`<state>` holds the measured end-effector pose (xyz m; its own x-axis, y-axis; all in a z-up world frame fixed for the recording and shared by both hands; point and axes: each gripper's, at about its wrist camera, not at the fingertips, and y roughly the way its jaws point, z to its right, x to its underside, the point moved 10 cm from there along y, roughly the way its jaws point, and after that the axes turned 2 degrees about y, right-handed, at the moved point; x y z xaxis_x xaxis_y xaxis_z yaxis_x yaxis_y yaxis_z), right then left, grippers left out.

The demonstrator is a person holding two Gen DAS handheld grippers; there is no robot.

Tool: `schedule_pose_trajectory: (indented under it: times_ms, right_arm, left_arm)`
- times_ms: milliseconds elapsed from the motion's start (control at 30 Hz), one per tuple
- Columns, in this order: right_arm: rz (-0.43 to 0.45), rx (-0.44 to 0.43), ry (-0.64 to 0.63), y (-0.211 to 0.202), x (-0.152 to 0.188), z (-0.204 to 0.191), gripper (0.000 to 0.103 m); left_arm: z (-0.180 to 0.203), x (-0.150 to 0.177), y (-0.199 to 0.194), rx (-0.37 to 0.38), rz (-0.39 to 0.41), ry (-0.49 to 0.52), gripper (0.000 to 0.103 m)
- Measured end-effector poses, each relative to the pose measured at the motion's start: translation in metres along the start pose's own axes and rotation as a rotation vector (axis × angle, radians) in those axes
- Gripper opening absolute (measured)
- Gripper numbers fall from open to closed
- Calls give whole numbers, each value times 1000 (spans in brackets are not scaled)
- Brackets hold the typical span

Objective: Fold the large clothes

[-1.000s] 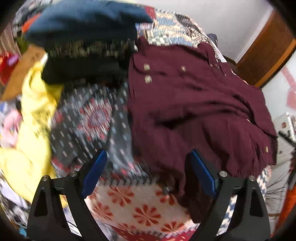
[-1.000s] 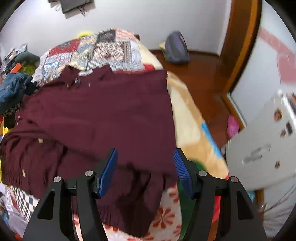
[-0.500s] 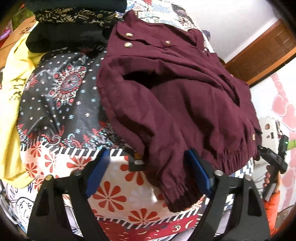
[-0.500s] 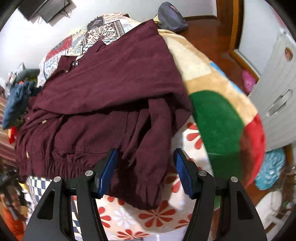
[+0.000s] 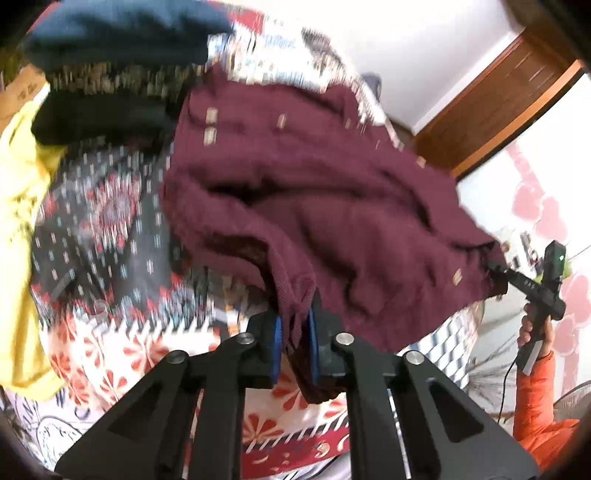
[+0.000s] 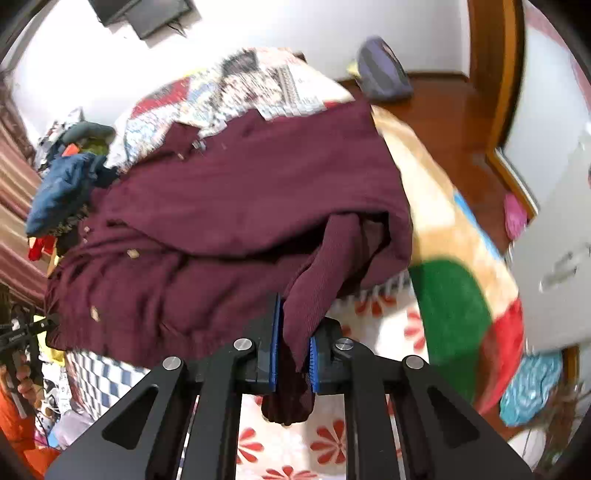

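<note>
Maroon jacket (image 5: pixel 332 206) mid-frame; yellow cloth (image 5: pixel 18 229) at left edge; dark bedcover (image 5: pixel 99 221) with red and white flowers; green, red and beige blanket (image 6: pixel 454 295) at right.

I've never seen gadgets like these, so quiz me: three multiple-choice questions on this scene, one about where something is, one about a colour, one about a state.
1. Where does the dark blue garment lie?
A. on the clothes pile beyond the jacket
B. on the floor
C. in a gripper

2. What colour is the jacket?
A. yellow
B. maroon
C. green

3. How is the left gripper?
A. wide open
B. shut on nothing
C. shut on jacket fabric

Answers: A, it tops the stacked clothes; B, deep maroon cloth; C, its blue pads pinch a maroon fold.
</note>
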<state>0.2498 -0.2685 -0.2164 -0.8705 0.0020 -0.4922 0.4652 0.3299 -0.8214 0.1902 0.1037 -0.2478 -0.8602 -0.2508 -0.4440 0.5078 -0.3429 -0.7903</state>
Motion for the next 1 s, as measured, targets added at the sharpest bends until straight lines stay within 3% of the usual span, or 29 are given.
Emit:
schedule_pose_trajectory:
  times_ms: [300,500,800,1000]
  right_arm:
    - [189,-47,-20,-30,-93,-12,10]
    - [258,-32,-23,-13,-158,-16,9]
    - [212,-4,32,55,-219,-3,9]
    - [115,35,81,113,-225,16,9]
  left_arm:
    - [14,-118,-54,78,241,-28,8]
    - [4,-197,-44,26,328,-47,8]
    - [-25,-278,30,-104,295,-60,7]
    - [-43,-294,94,-236,223,2,8]
